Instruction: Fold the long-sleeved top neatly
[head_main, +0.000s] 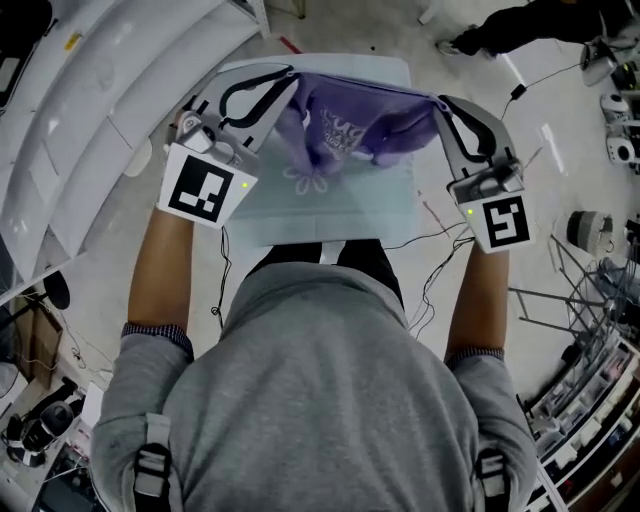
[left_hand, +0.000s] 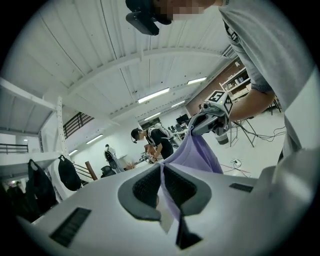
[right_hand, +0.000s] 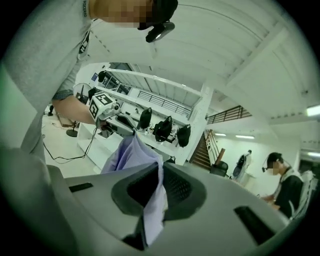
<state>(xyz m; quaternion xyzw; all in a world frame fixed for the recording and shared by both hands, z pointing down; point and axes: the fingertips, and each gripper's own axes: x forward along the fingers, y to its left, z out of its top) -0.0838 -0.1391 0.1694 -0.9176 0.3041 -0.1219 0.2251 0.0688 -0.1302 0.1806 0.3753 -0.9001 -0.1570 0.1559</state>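
Closest in the head view is the person's grey sweater (head_main: 320, 420), with both forearms (head_main: 170, 270) reaching away from the body. Just beyond them are the two marker cubes (head_main: 205, 190), one on each gripper. The left gripper (head_main: 284, 80) and the right gripper (head_main: 441, 102) angle inward toward the far side and are raised above the surface below.

Each gripper has cloth in its grasp. In the left gripper view the fingers (left_hand: 145, 187) are closed on a thin fold of lilac fabric that runs off toward the other gripper. In the right gripper view the fingers (right_hand: 177, 187) pinch a similar fold, with a short tail hanging out on the near side.

Between the two hangs the long-sleeved top (head_main: 350, 125). Its upper edge is drawn fairly taut from one gripper to the other, and the rest droops in a bunched mass under the middle. It hangs over the far half of the pale worktop (head_main: 330, 215) (whether its lowest folds brush that surface I cannot tell from above).

As for progress, I judge the task to be at its very start. No fold is visible, the sleeves cannot be picked out within the bunch, and the garment is not yet laid flat. Spreading it on the worktop, bringing the sleeves in and folding the body all seem to be left.

Farther off lies the floor (head_main: 560, 130) with trailing cables (head_main: 440, 270), and another person (head_main: 500, 30) stands at the far right.
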